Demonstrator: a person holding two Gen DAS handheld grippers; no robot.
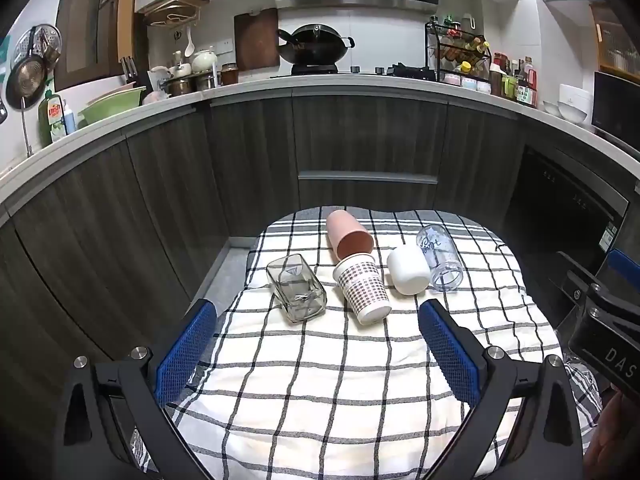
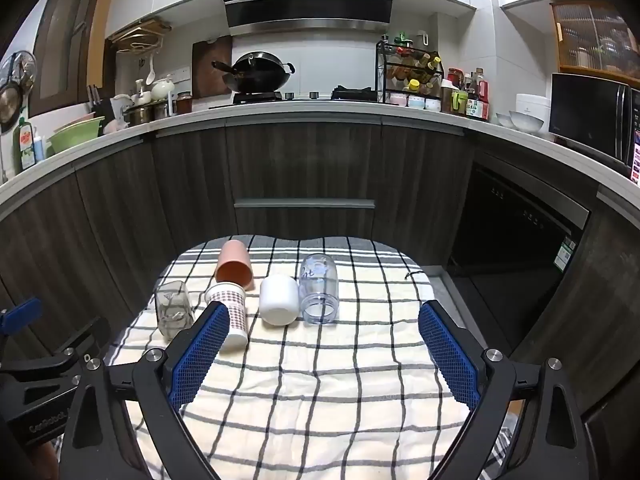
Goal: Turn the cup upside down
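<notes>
Several cups lie on their sides on a checked cloth (image 1: 320, 380) (image 2: 340, 380): a square clear glass (image 1: 296, 288) (image 2: 173, 314), a patterned paper cup (image 1: 364, 288) (image 2: 232, 312), a pink cup (image 1: 347, 236) (image 2: 235, 266), a white cup (image 1: 407, 270) (image 2: 279, 300) and a clear glass with lettering (image 1: 440, 258) (image 2: 319, 288). My left gripper (image 1: 316, 316) is open and empty, short of the cups. My right gripper (image 2: 322, 320) is open and empty, its left finger in front of the paper cup.
Dark cabinet fronts (image 1: 360, 140) stand behind the cloth-covered table, under a crowded worktop with a wok (image 1: 316, 48). A dark oven front (image 2: 520, 232) is at the right. The right gripper's body shows at the left wrist view's right edge (image 1: 608, 320).
</notes>
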